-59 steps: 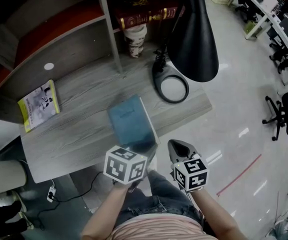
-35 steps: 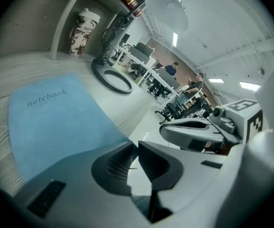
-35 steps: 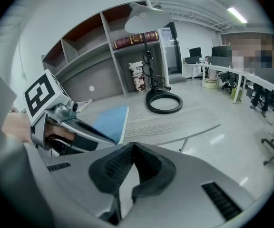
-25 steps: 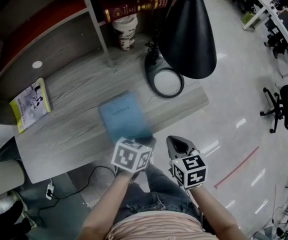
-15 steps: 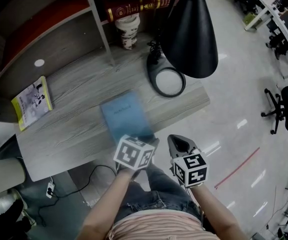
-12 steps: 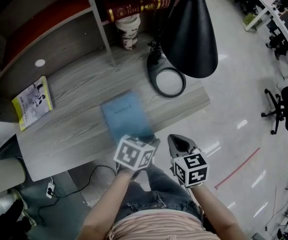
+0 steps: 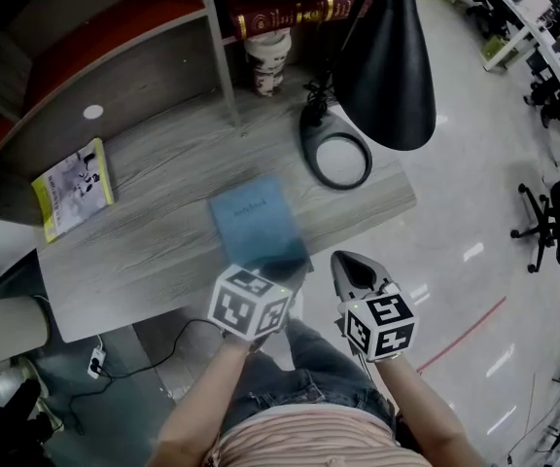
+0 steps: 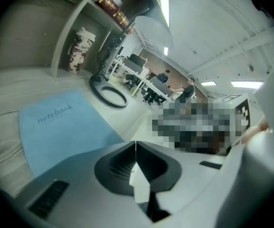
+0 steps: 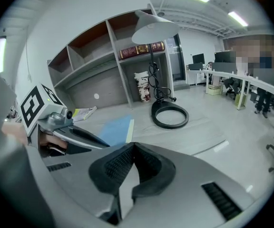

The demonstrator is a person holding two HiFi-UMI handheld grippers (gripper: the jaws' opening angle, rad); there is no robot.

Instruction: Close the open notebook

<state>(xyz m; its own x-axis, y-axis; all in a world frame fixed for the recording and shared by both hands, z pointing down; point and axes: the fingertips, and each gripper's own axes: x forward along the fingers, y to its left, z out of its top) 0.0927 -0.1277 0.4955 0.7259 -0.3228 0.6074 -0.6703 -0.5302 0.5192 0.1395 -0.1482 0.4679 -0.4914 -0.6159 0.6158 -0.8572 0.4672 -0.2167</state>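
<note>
Already the notebook (image 7: 258, 224) is lying shut on the grey desk (image 7: 154, 251), blue cover facing up with the word "notebook" showing across it in the left gripper view (image 8: 56, 127), its page edges showing pale along the right side. It is sitting near the desk's front edge, roughly midway along it.

The left gripper (image 8: 135, 148) is hovering over the notebook's near end, its 2 jaws pressing together on nothing; whether it is touching the cover I cannot tell. The right gripper (image 9: 133, 148) is hanging just beside it, off the desk's front edge, jaws likewise meeting on nothing.

Further out, the ring base of a black lamp (image 7: 336, 161) is sitting well apart from the notebook on the right, a yellow booklet (image 7: 71, 188) is lying at the far left, and a patterned cup (image 7: 268, 61) is standing at the back under a shelf.

Judging by this, the closing looks done (only the letting-go is remaining). Doing it well means lifting the left gripper straight up, not sliding it, so the cover is not dragging or springing open, and checking that the cover is lying flat.
</note>
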